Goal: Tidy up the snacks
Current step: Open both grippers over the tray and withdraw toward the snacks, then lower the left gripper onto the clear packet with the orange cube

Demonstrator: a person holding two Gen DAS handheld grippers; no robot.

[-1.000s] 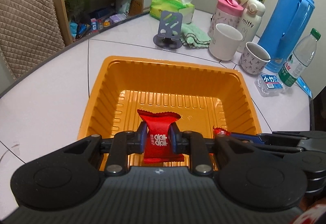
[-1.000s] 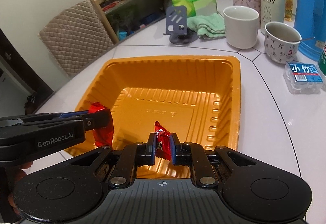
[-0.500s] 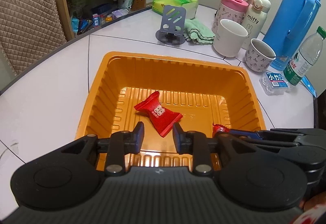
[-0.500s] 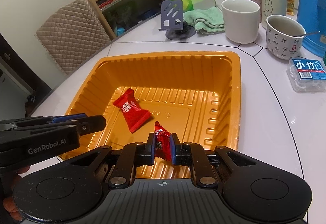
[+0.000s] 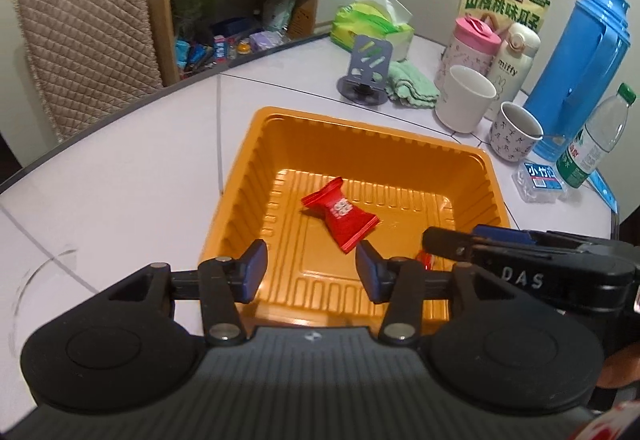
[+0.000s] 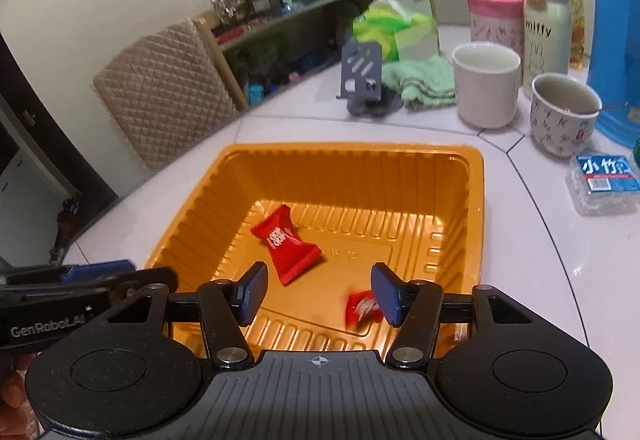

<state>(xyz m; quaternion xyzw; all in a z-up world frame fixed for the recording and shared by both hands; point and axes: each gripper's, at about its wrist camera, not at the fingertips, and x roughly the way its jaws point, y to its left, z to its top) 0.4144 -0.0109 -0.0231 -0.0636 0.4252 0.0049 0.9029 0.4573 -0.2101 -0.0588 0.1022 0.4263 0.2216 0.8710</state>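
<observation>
An orange ribbed tray (image 5: 360,130) sits on the white table. A flat red snack packet (image 5: 340,214) lies on the tray floor, also seen in the right wrist view (image 6: 286,246). My left gripper (image 5: 310,266) hangs over the tray's near edge, its jaws opening with nothing between them. My right gripper (image 6: 320,288) is also opening above the tray. A small red candy (image 6: 362,308), blurred, is low beside its right pad, free of both pads. In the left wrist view the right gripper (image 5: 436,240) reaches in from the right, and only a sliver of the candy (image 5: 425,260) shows.
Behind the tray stand a grey phone stand (image 5: 366,74), a green cloth (image 5: 412,86), a white cup (image 5: 464,102), a patterned cup (image 5: 516,132), a blue thermos (image 5: 580,72), a water bottle (image 5: 596,136) and a small blue-labelled box (image 5: 540,182). A padded chair (image 5: 88,40) stands at the left.
Both grippers have opened. The red packet dropped from my left gripper onto the tray floor, then the small candy left my right gripper. The left gripper drew back and up.
</observation>
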